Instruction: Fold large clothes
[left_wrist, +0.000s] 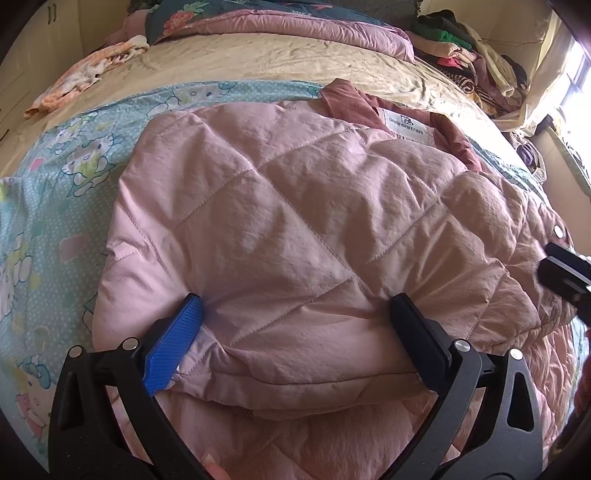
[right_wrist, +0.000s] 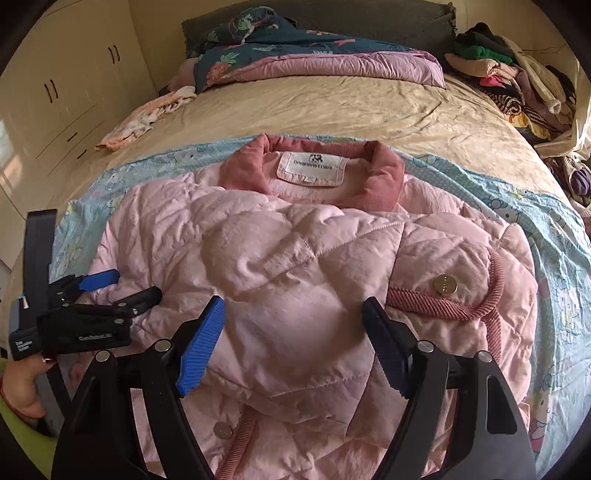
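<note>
Bed (right_wrist: 332, 110): carries everything; beige sheet far, a cartoon-print blue cover (right_wrist: 554, 258) near, likely spread as a clean folding surface.
Pink quilted jacket (right_wrist: 295, 258): the task's garment, lying on the blue cover, collar (right_wrist: 380, 173) and label far, sides already folded inward so the bulk forms a narrower block.
Clothes pile (right_wrist: 509, 74): far right on the bed, apparently waiting its turn.
Left hand-held gripper (left_wrist: 295, 314): tilted steeply down at the jacket's near left edge, jaws spread wide around a puffy fold; whether the pads actually pinch it is hard to judge.
Right hand-held gripper (right_wrist: 291, 325): angled down over the jacket's middle, jaws apart, nothing caught between them.
Snap button (right_wrist: 445, 285): on the right pocket, beside the corded trim.
</note>
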